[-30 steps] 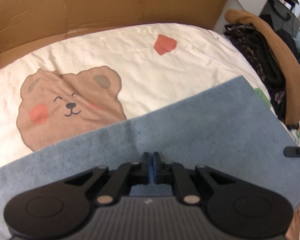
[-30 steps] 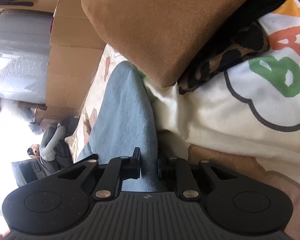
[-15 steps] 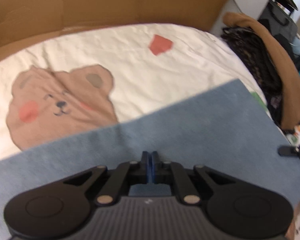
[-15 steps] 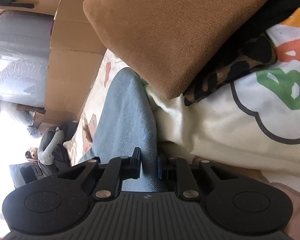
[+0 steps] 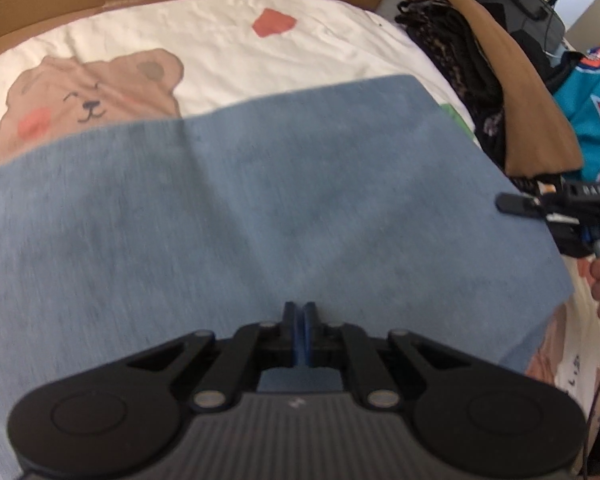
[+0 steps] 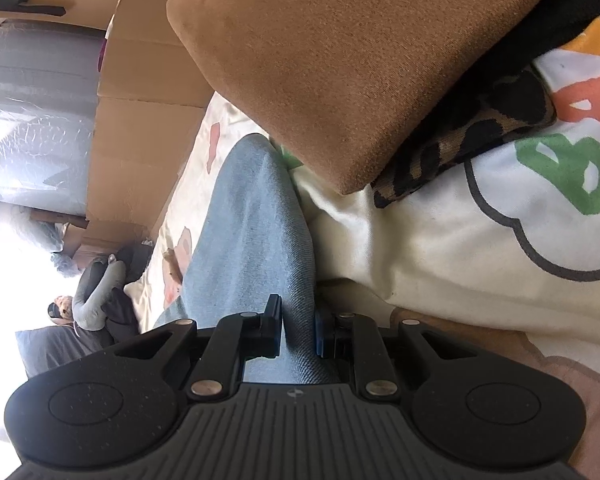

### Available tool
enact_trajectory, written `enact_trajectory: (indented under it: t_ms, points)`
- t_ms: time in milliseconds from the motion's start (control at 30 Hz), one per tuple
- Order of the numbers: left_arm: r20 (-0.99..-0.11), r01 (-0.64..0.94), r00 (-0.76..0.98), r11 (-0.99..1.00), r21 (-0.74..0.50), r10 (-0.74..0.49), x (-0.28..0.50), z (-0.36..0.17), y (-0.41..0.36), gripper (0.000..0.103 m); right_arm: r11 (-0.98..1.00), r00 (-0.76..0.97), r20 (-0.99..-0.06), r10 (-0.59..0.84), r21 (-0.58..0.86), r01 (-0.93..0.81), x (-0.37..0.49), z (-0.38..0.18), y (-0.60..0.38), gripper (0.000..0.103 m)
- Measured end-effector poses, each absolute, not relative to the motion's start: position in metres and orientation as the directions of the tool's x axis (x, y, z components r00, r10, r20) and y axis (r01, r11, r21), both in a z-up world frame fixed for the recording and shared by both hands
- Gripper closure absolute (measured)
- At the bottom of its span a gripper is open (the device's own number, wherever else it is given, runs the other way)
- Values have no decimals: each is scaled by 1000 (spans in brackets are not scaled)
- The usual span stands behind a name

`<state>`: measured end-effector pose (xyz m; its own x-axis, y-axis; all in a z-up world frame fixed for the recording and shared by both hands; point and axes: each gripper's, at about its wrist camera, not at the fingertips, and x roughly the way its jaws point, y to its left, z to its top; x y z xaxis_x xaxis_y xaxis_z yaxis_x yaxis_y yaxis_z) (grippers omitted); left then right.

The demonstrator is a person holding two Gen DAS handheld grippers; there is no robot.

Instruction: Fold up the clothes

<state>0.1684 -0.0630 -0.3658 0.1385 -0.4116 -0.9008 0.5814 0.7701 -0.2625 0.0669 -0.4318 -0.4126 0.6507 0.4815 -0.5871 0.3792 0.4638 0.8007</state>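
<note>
Left wrist view: cream bear-print bedsheet (image 5: 228,44) carries the blue garment (image 5: 260,200), spread flat across it beside a brown folded garment (image 5: 516,92). Left gripper (image 5: 299,312) has its jaws fully closed, pinching the blue cloth's near edge. Right gripper (image 6: 298,320) clamps a bunched fold.

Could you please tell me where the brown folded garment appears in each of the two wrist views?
Left wrist view: the brown folded garment lies at the upper right, draped over dark clothes, beyond the blue cloth.
Right wrist view: it fills the upper middle and right, above the blue cloth.
Shared landmark: the cartoon-print bedsheet.
</note>
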Motion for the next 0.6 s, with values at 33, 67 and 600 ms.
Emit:
enact_trajectory:
  t_ms: [33,67,600]
  points:
    - [-902,589,136,766,-260,-410,165,-365,-62,100,464,651,-588,480,800,381,68,-413,-432,87]
    - [-903,597,131,760,-257,-408,161,-364,-62,100,464,651,-589,478,799,382,68,-414,-432,87]
    - [-924,623,127,754,-209,-361,141,-330,6,61,472,649,-598,470,792,388,74,-415,-428,87]
